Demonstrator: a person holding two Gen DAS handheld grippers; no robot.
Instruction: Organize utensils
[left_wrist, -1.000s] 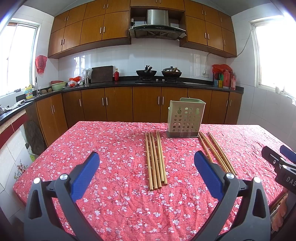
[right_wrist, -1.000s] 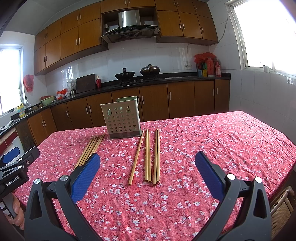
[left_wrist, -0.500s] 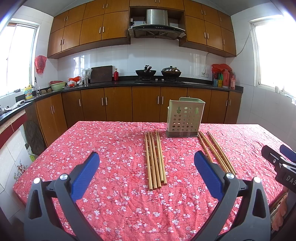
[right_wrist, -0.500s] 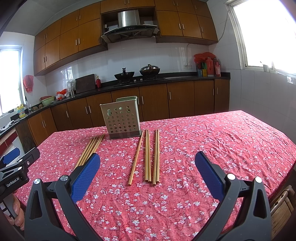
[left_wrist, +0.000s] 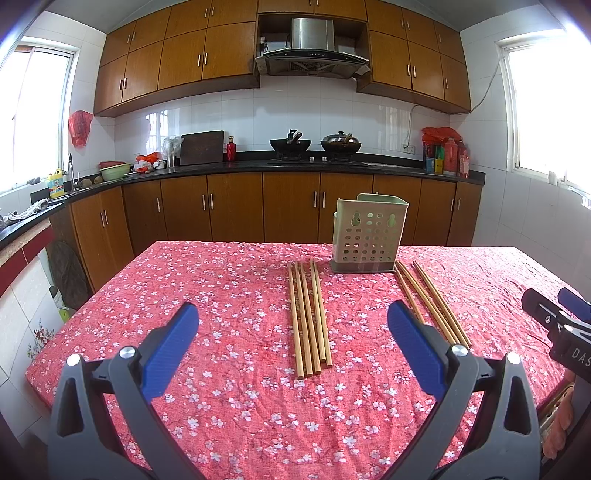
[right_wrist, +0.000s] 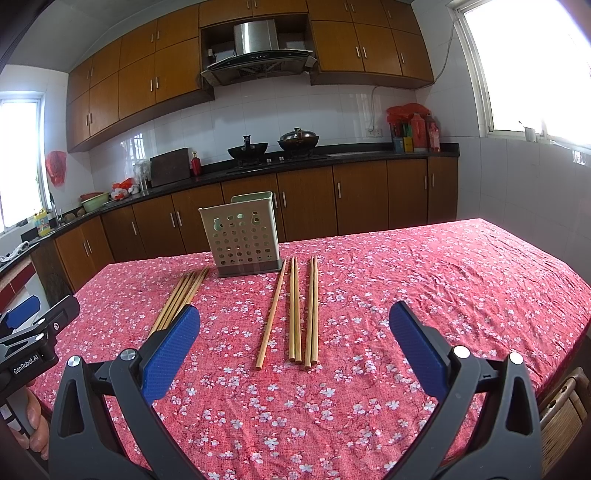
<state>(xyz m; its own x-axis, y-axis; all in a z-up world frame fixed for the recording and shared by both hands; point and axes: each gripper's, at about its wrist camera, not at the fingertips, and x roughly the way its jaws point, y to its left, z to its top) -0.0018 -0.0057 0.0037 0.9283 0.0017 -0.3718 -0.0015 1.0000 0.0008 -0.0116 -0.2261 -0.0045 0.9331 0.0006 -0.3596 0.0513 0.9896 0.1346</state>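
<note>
Looking left to right, the left gripper (left_wrist: 291, 325) hung wide apart and empty, the left chopsticks (left_wrist: 308, 317) and right chopsticks (right_wrist: 295, 306) lay flat on the tablecloth (right_wrist: 443, 280) flanking the holder (left_wrist: 367, 238), and the right gripper (right_wrist: 295, 326) gaped wide too. Nothing looked sorted yet, so pretty much the whole job was left.

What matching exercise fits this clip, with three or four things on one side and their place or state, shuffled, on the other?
Things:
1. holder
2. left chopsticks
3. right chopsticks
4. left hand-held gripper

Place or state:
A. open, holding nothing, above the tablecloth
B. flat on the cloth, to the holder's right
C. upright at the far end of the table, nothing seen sticking out
D. flat on the cloth in a tight bundle, to the holder's left

Pairs: 1-C, 2-D, 3-B, 4-A
</note>
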